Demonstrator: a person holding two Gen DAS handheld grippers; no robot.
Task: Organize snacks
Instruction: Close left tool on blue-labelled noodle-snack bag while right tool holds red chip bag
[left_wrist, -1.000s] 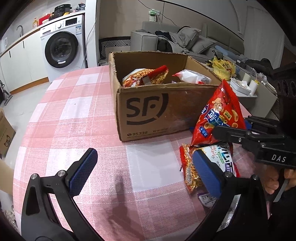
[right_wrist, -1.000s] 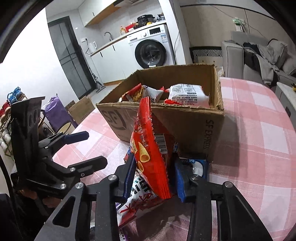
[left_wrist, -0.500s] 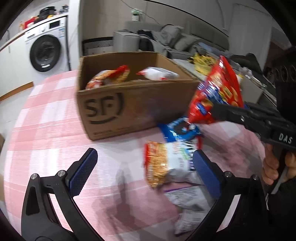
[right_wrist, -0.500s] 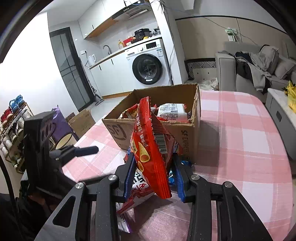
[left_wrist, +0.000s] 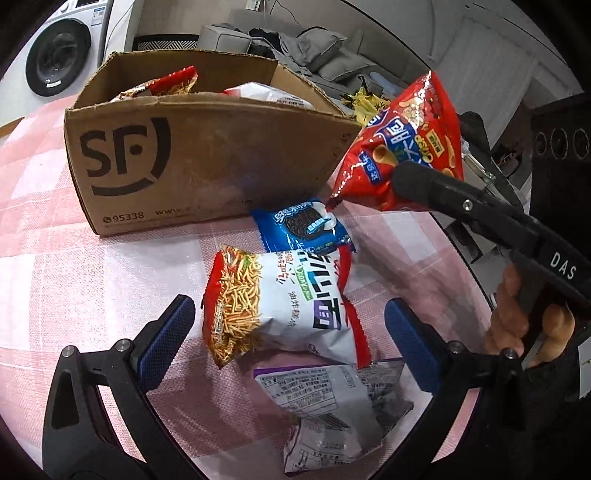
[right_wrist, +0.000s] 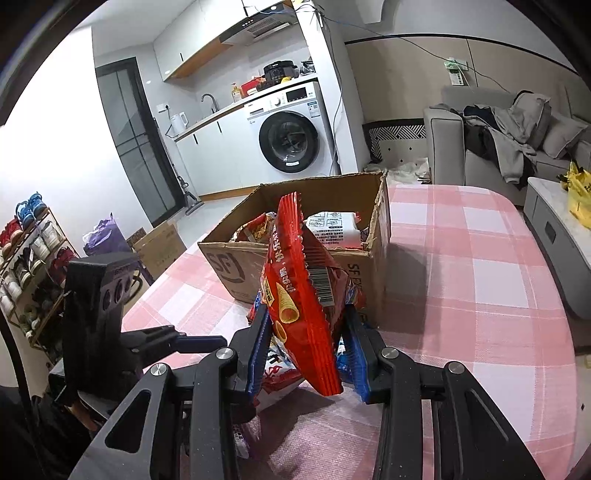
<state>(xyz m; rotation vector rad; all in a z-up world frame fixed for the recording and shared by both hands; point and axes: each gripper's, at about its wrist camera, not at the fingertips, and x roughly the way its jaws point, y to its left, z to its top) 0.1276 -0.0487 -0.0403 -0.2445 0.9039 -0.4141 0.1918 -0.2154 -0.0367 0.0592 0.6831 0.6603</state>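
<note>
My right gripper (right_wrist: 306, 347) is shut on a red snack bag (right_wrist: 299, 295), lifted above the pink checked table in front of the cardboard box (right_wrist: 376, 273). From the left wrist view the same red bag (left_wrist: 402, 147) hangs beside the box (left_wrist: 207, 158), pinched by the right gripper (left_wrist: 402, 177). My left gripper (left_wrist: 288, 321) is open, its blue pads either side of a noodle snack bag (left_wrist: 280, 306) lying flat. A blue cookie pack (left_wrist: 303, 225) lies behind it, and a white-and-purple pack (left_wrist: 325, 402) lies nearer to me. The box holds several snack bags.
The table edge runs close on the right, with a hand (left_wrist: 524, 325) on the right gripper's handle. A sofa (right_wrist: 491, 144) and washing machine (right_wrist: 288, 136) stand beyond the table. A shoe rack (right_wrist: 26, 258) is at the left.
My left gripper swung right and tilted down, so the noodle bag now lies between its pads. The right gripper rose with the red bag, mostly early on.
</note>
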